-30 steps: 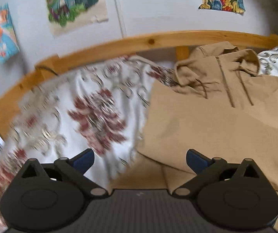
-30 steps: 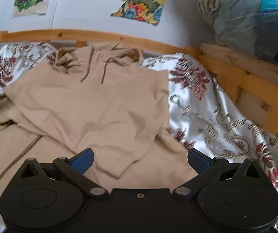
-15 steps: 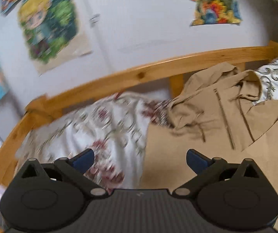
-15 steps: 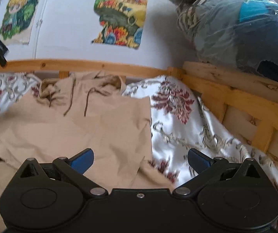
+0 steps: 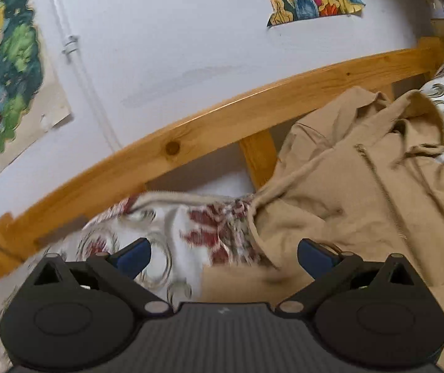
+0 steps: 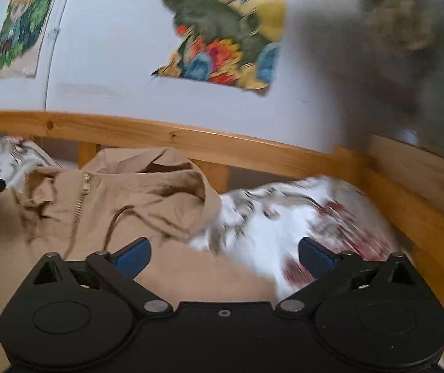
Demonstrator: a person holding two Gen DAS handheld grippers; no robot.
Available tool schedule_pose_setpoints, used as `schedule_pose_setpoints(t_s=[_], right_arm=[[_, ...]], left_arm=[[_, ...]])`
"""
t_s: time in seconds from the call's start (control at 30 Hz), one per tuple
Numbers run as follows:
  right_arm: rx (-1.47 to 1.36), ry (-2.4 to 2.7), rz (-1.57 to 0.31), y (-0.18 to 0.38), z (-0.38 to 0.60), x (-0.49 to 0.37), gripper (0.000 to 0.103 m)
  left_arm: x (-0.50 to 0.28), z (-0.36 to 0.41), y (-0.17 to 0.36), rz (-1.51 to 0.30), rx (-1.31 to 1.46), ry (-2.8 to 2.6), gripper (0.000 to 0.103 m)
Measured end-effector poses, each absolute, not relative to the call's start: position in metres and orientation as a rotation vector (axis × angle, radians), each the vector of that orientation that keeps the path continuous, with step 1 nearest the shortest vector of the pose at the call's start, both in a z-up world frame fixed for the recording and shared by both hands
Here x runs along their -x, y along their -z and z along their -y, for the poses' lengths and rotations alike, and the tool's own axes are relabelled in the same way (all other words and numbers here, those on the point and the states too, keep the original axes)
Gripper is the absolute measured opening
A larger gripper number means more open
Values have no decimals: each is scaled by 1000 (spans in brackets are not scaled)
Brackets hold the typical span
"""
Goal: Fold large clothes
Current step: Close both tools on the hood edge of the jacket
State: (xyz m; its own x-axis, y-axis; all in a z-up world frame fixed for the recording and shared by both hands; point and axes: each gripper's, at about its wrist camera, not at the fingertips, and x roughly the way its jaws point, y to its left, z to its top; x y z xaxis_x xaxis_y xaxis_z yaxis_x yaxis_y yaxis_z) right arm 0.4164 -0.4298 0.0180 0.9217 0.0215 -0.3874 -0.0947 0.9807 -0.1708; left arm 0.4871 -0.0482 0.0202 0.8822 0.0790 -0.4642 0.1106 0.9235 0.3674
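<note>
While the tan hoodie (image 6: pixel 135 205) lies spread on the floral bedsheet (image 6: pixel 284 217), hood toward the wooden bed rail (image 5: pixel 191 130), the left gripper (image 5: pixel 223 253) hangs over its sleeve edge, jaws wide apart and empty. Jaws of the right gripper (image 6: pixel 223 253) have just been closing slightly, still wide, gripping nothing.

- I see a bed with a pale wooden rail (image 5: pixel 191 130) running along the wall side and a second rail (image 6: pixel 423 217) at the right.
- Its floral sheet (image 5: pixel 175 236), white with dark red blooms, covers the mattress.
- A tan hoodie (image 5: pixel 361 192) lies spread directly on that sheet, hood (image 6: pixel 160 168) up against the wall-side rail, zip and drawcords showing.
</note>
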Motion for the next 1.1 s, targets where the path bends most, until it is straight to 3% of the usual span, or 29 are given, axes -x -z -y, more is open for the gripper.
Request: schedule_pose_setpoints(t_s=[0.07,0.17,0.23,0.3,0.33,0.37,0.4,0.43,0.47,0.5,0.77,1.1], right_arm=[[226,-48,-414,-10,423,-455,89],[244,-68,-431,-5,413,-506,86],[259,-66,-455,-6,403,-535,84],[274,-72,-491,-3,394,-557,71],[298,-70,-530,0,390,-567,58],[323,-63,-571,3,385,-576,49],[333,-61,-595,6,383,-579,48],[341,-59,-604,8,381,-582,40],[358,-46,-597,9,379,-582,13],[375,-18,-572,9,378,-579,4],[316,40,-200,-13,395,-489,2],[385,-33,-244,21,397,-427,6]], left_arm=[[-506,40,-15,-485,-348,19,97],[-537,30,-12,-523,-288,36,85],[-553,27,-11,-546,-292,81,84],[-564,29,-7,-586,-298,138,82],[-567,33,-4,-601,-302,149,77],[-569,38,-2,-619,-317,151,68],[-571,42,0,-626,-337,146,59],[-571,45,1,-623,-342,133,30],[-572,47,1,-619,-325,113,4],[-570,46,0,-610,-286,91,4],[-507,24,-11,-282,-104,-2,3],[-467,19,27,-321,-216,79,4]])
